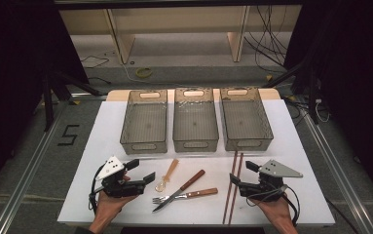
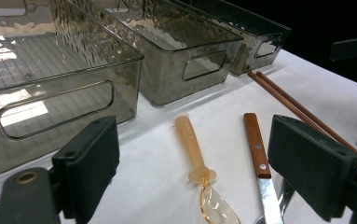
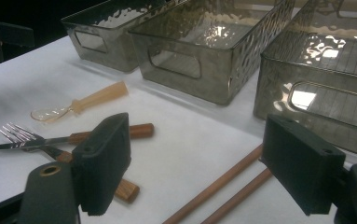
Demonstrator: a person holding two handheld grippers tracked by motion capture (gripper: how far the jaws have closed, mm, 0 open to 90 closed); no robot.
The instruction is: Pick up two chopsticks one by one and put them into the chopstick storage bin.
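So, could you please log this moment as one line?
left gripper: open, empty | right gripper: open, empty | spoon, knife, fork, chopsticks: on table | bins: empty

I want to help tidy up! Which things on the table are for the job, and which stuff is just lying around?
For the job:
- spoon
- knife
- fork
- chopsticks
- three bins
- left tool, open
- right tool, open

Just lying around:
- cables on the floor
- yellow tape roll
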